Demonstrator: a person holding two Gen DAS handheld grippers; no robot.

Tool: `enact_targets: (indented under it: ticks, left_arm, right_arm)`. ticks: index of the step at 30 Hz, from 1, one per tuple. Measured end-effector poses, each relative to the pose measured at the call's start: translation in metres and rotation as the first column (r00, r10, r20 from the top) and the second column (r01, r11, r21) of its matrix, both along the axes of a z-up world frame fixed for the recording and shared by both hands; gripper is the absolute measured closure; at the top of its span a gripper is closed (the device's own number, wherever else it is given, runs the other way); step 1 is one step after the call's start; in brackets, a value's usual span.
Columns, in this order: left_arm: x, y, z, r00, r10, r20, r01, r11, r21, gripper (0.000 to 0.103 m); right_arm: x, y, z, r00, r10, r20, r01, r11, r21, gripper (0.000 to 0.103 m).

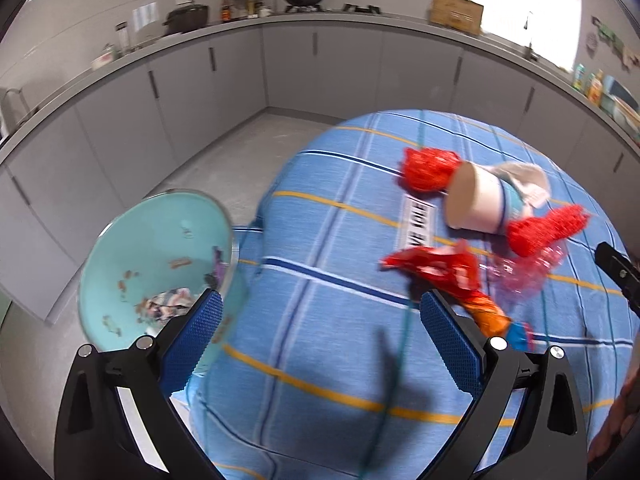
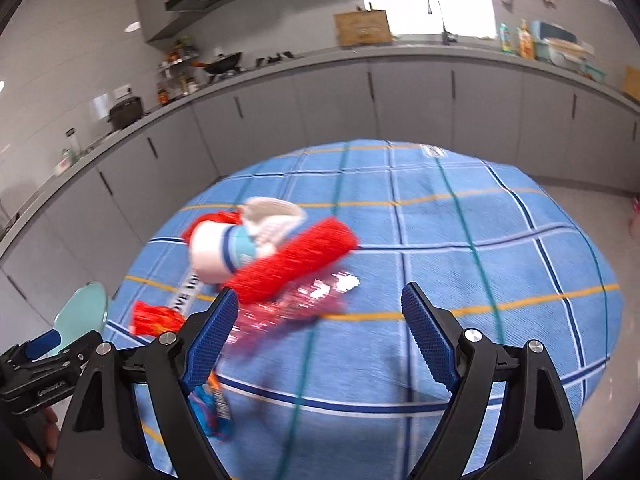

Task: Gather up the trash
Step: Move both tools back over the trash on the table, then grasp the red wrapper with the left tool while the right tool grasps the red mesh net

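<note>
Trash lies on a round table with a blue checked cloth (image 1: 320, 360): a tipped paper cup (image 1: 480, 200), two red foam nets (image 1: 428, 168) (image 1: 544, 228), a red wrapper (image 1: 440, 268), an orange-blue wrapper (image 1: 500, 324) and clear pink plastic (image 1: 528, 272). A teal bin (image 1: 156, 264) with scraps inside stands left of the table. My left gripper (image 1: 320, 320) is open and empty above the cloth. My right gripper (image 2: 320, 320) is open and empty, just before the pink plastic (image 2: 288, 308), red net (image 2: 292, 264) and cup (image 2: 216, 252).
Grey kitchen cabinets and a counter (image 1: 320, 20) curve round the room, bearing a wok, pots, bottles and a cardboard box (image 1: 456, 12). Grey floor (image 1: 224, 160) lies between table and cabinets. The bin's rim also shows in the right wrist view (image 2: 84, 312).
</note>
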State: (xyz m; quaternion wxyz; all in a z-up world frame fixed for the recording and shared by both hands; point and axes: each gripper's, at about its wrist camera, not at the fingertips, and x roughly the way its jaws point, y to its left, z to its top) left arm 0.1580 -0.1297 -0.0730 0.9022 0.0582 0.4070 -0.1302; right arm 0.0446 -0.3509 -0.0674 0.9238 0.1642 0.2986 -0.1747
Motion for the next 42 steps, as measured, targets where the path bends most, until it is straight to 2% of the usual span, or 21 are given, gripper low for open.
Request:
enact_targets:
  ticks: [5, 12, 15, 18, 21, 24, 25, 26, 27, 29, 33, 34, 42]
  left_arm:
    - [-0.007, -0.026, -0.003, 0.998, -0.056, -0.002, 0.056, 0.998, 0.006, 0.007]
    - [0.001, -0.047, 0.001, 0.997, -0.071, 0.028, 0.071, 0.997, 0.018, 0.009]
    - [0.008, -0.059, -0.004, 0.997, -0.08, 0.023, 0.079, 0.996, 0.036, 0.018]
    - [0.014, -0.065, -0.012, 0.996, -0.083, -0.014, 0.083, 0.996, 0.009, 0.021]
    - [0.019, -0.072, -0.017, 0.996, -0.088, -0.032, 0.088, 0.996, 0.006, 0.028]
    - [0.024, -0.076, -0.024, 0.993, -0.1, -0.064, 0.099, 0.995, -0.013, 0.041]
    - [0.026, -0.078, -0.026, 0.991, -0.109, -0.08, 0.108, 0.994, -0.027, 0.049]
    - [0.027, -0.078, -0.028, 0.989, -0.117, -0.091, 0.114, 0.993, -0.037, 0.057]
    - [0.027, -0.079, -0.03, 0.987, -0.126, -0.097, 0.122, 0.992, -0.045, 0.06]
    - [0.028, -0.08, -0.033, 0.986, -0.137, -0.092, 0.133, 0.99, -0.045, 0.064]
    - [0.025, -0.077, -0.028, 0.985, -0.155, -0.072, 0.15, 0.987, -0.061, 0.073]
    - [0.024, -0.075, -0.026, 0.985, -0.157, -0.066, 0.152, 0.986, -0.07, 0.076]
    - [0.011, -0.054, 0.005, 0.99, -0.137, 0.017, 0.138, 0.983, -0.124, 0.077]
  right_arm:
    - [-0.008, -0.016, -0.01, 1.0, -0.023, -0.011, 0.023, 0.999, 0.024, 0.021]
    - [-0.011, -0.028, -0.014, 1.0, -0.023, 0.0, 0.023, 0.998, 0.058, 0.021]
    - [-0.005, -0.03, -0.013, 1.0, -0.012, 0.009, 0.011, 0.996, 0.084, 0.021]
    - [0.004, -0.033, -0.009, 1.0, 0.0, 0.023, -0.003, 0.994, 0.111, 0.021]
    - [0.017, -0.037, -0.007, 0.999, 0.01, 0.038, -0.015, 0.99, 0.139, 0.021]
    - [0.036, -0.042, -0.011, 0.999, 0.02, 0.026, -0.024, 0.986, 0.163, 0.021]
    - [0.042, -0.043, -0.014, 1.0, 0.022, 0.021, -0.026, 0.983, 0.182, 0.021]
    - [0.048, -0.045, -0.018, 1.0, 0.025, 0.017, -0.028, 0.977, 0.212, 0.023]
    - [0.052, -0.045, -0.02, 0.999, 0.028, 0.014, -0.031, 0.974, 0.225, 0.027]
    - [0.06, -0.045, -0.026, 0.999, 0.05, 0.001, -0.049, 0.964, 0.262, 0.052]
    - [0.061, -0.039, -0.028, 0.998, 0.067, 0.008, -0.067, 0.96, 0.272, 0.071]
    - [0.059, -0.038, -0.024, 0.997, 0.073, 0.019, -0.075, 0.962, 0.264, 0.079]
    - [0.034, -0.031, 0.012, 0.993, 0.057, 0.105, -0.078, 0.973, 0.215, 0.082]
